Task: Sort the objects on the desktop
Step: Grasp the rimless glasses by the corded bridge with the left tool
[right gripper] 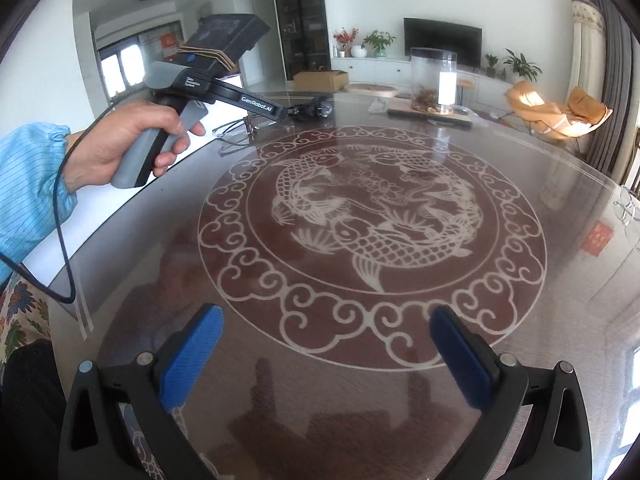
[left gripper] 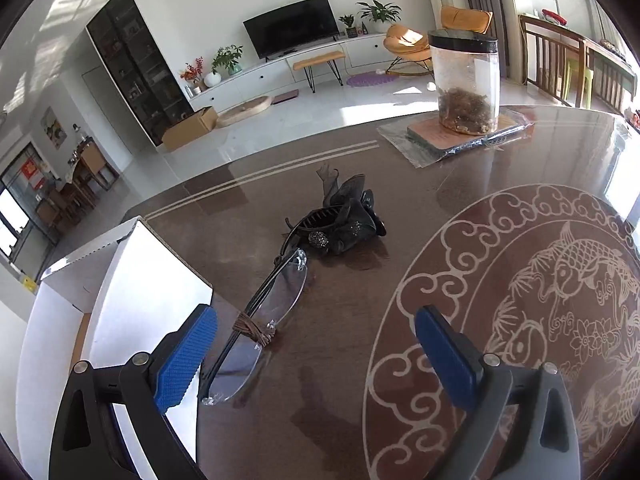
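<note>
L tool [left gripper: 316, 344] neared rimless glasses [left gripper: 256, 320], jaws apart.
Glasses lay on tabletop [left gripper: 400, 184] beside white box [left gripper: 132, 280]; best pinch wrapped bridge, not lenses. R tool [right gripper: 326, 344] spread, idle.

Both the left gripper [left gripper: 316, 354] and the right gripper [right gripper: 326, 354] were spread wide with nothing between their fingers, the left hand [right gripper: 132, 142] gripping its handle.
</note>
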`<action>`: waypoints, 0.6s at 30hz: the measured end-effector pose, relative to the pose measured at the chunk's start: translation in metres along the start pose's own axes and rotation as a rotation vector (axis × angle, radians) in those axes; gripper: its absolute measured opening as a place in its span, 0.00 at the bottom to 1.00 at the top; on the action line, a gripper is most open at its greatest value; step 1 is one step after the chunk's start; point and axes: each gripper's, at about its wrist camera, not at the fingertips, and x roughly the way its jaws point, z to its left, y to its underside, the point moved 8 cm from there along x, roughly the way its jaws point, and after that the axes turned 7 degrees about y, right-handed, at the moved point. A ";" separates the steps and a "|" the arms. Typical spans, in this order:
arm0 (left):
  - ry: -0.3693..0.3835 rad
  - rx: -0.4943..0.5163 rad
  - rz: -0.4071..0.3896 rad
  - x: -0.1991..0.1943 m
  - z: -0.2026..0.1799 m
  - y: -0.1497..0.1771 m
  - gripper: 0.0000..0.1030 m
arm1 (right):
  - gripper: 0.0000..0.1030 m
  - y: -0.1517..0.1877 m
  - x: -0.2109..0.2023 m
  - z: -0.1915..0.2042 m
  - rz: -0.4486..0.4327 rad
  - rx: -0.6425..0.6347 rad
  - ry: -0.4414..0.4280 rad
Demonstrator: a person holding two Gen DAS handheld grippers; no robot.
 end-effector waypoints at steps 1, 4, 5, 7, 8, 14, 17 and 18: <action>0.012 -0.025 0.011 0.011 0.007 -0.004 0.98 | 1.00 0.000 -0.001 0.000 -0.003 0.001 -0.001; 0.065 -0.127 0.054 0.040 0.025 -0.007 0.98 | 1.00 0.000 0.000 0.000 -0.001 0.003 -0.003; 0.091 -0.156 0.076 0.048 0.028 -0.005 0.98 | 1.00 -0.001 0.000 -0.001 -0.002 0.005 -0.004; 0.146 -0.203 0.103 0.058 0.027 0.003 0.98 | 1.00 -0.001 -0.001 -0.001 -0.004 0.008 -0.005; 0.165 -0.228 0.088 0.056 0.028 0.005 0.98 | 1.00 -0.001 -0.001 -0.001 -0.003 0.009 -0.007; 0.176 -0.311 0.046 0.026 0.030 0.022 0.18 | 1.00 -0.001 -0.001 -0.002 -0.004 0.013 -0.007; 0.177 -0.360 0.043 0.003 0.024 0.054 0.18 | 1.00 -0.001 -0.001 -0.003 0.002 0.024 -0.017; 0.181 -0.366 0.039 -0.008 0.020 0.068 0.18 | 1.00 -0.003 0.002 -0.003 0.014 0.034 -0.046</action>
